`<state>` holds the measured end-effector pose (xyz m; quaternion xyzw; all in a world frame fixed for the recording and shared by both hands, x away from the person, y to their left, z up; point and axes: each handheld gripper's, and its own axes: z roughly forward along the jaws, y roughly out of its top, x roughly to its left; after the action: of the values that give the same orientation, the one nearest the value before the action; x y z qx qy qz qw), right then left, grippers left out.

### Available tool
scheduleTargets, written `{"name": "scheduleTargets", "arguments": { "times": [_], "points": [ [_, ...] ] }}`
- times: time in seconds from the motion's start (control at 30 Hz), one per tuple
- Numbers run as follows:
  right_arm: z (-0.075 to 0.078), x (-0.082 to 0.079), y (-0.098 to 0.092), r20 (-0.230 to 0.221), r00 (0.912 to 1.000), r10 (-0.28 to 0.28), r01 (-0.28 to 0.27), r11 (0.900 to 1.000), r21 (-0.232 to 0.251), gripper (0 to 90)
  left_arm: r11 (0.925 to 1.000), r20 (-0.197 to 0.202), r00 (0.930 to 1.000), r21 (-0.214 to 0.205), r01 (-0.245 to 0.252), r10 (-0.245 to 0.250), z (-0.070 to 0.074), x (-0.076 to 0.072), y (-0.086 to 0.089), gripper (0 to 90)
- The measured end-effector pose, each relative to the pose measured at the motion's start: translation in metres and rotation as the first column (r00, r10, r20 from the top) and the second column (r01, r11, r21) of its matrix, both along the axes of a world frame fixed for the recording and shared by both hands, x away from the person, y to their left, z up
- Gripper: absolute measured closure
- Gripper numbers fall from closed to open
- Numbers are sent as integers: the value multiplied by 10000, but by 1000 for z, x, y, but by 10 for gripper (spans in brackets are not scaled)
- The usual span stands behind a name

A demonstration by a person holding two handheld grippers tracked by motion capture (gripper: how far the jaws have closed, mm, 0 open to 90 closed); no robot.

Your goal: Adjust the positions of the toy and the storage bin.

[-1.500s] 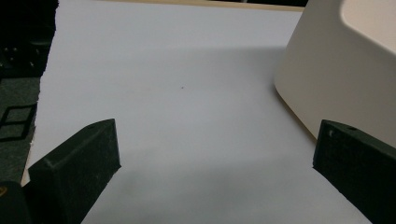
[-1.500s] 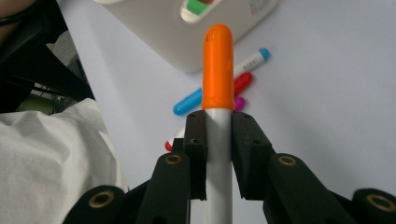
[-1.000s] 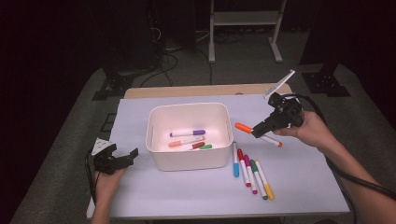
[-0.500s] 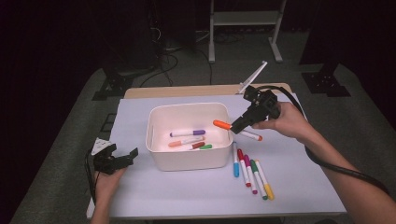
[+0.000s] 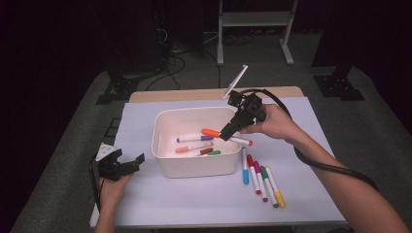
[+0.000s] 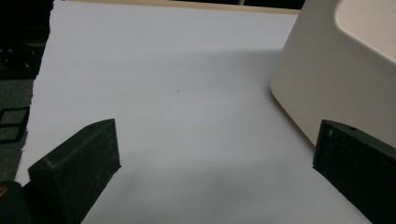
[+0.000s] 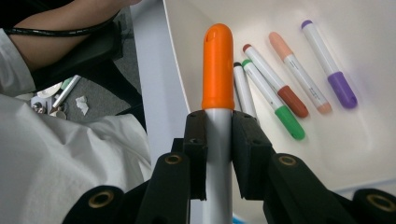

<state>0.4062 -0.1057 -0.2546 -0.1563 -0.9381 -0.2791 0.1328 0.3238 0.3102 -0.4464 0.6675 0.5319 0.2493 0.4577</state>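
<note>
My right gripper (image 5: 228,132) (image 7: 218,140) is shut on an orange-capped marker (image 5: 212,132) (image 7: 217,70), held over the right side of the white bin (image 5: 160,160). The cap points left over the bin's inside. In the bin lie a purple marker (image 5: 194,139) (image 7: 327,60), a peach one (image 5: 192,147) (image 7: 299,70), a red-brown one (image 5: 204,151) (image 7: 275,79) and a green one (image 5: 213,153) (image 7: 273,98). My left gripper (image 5: 124,164) (image 6: 210,158) rests open on the table left of the bin (image 6: 336,70), with nothing between its jaws.
Several markers (image 5: 260,177) lie in a row on the white table cover (image 5: 194,199) right of the bin. A person's sleeve (image 7: 56,163) shows in the right gripper view. A metal stand (image 5: 252,19) is beyond the table.
My right gripper has carried the orange marker leftward, from right of the bin to over its inside. The left gripper has stayed put.
</note>
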Motion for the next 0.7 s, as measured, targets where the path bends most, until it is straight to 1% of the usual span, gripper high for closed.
{"name": "scheduleTargets", "arguments": {
  "times": [0.17, 0.3, 0.43, 0.5, 0.6, 0.7],
  "points": [
    [-2, 2, 18, -17, 9995, 304, -304, 9995, -6, 755, 10000, 39, 10000, -38, -47, 48, 0, 0, 1, 0],
    [-4, 5, 34, -72, 9982, 604, -604, 9982, -24, 755, 10000, 33, 10000, -22, 20, -20, 0, 0, 0, 0],
    [-9, 8, 50, -126, 9964, 839, -839, 9965, -6, 755, 10000, 47, 10000, -36, 36, -36, 0, 0, -1, 0],
    [-12, 9, 56, -137, 9959, 889, -889, 9960, 6, 755, 10000, 47, 10000, -6, 47, -47, 0, 0, 0, 0],
    [-17, 12, 66, -132, 9954, 945, -947, 9953, -181, 755, 10000, 49, 10000, -3, 58, -58, 0, 0, -1, 0],
    [-20, 13, 71, -178, 9948, 1006, -1010, 9946, -234, 755, 10000, 57, 10000, -2, 68, -68, 0, 0, -1, 0]
  ]
}}
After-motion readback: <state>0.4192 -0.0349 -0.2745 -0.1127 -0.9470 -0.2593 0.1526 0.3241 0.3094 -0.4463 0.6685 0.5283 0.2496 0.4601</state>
